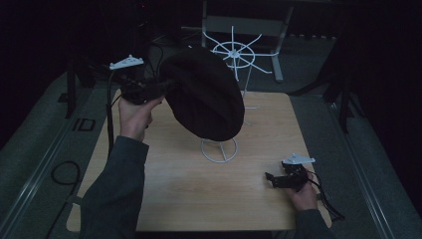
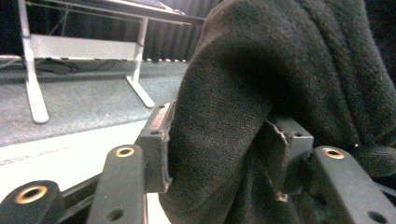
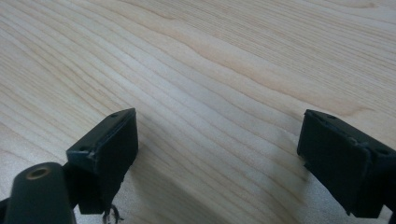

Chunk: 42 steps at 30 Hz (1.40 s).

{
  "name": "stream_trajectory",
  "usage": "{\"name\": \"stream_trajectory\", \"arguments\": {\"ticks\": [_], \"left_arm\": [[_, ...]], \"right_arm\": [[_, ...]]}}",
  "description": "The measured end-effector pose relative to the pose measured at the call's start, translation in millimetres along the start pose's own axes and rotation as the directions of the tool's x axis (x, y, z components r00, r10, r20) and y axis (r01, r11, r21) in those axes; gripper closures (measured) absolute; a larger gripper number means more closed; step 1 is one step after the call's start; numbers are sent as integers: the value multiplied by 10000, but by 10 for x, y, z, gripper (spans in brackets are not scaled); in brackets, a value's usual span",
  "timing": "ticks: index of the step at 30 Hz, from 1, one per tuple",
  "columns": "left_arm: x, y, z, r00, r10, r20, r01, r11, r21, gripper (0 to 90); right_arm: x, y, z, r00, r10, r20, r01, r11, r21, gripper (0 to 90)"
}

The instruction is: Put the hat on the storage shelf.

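Note:
A black knit hat (image 1: 206,97) hangs over a white wire stand whose ring base (image 1: 219,149) rests on the wooden table (image 1: 199,199). My left gripper (image 1: 166,87) is raised at the hat's left edge. In the left gripper view, a loose, uncompressed fold of the hat (image 2: 289,60) lies between the spread jaws of the left gripper (image 2: 219,126). My right gripper (image 1: 271,178) rests low at the table's front right. In the right gripper view, the right gripper (image 3: 219,135) is open over bare wood with nothing between its fingers.
A white spoked wire rack (image 1: 234,52) stands behind the hat at the table's far edge. Beyond it is a white metal frame (image 1: 249,25) on the grey floor. Cables trail from both grippers, and the surroundings are dark.

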<state>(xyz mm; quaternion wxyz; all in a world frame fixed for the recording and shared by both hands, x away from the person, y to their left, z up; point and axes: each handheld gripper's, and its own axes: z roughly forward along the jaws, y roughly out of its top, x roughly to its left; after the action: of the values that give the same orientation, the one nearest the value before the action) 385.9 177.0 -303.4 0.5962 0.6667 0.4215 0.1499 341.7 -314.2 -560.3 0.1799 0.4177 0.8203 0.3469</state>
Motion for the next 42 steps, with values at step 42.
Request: {"name": "stream_trajectory", "arguments": {"ticks": [42], "left_arm": [[-98, -221, -491, 9450, 1776, -2746, -1756, 9839, 321, 375]], "right_arm": [[0, 0, 0, 10000, -4, 1, 4, 10000, 1, 122]]}}
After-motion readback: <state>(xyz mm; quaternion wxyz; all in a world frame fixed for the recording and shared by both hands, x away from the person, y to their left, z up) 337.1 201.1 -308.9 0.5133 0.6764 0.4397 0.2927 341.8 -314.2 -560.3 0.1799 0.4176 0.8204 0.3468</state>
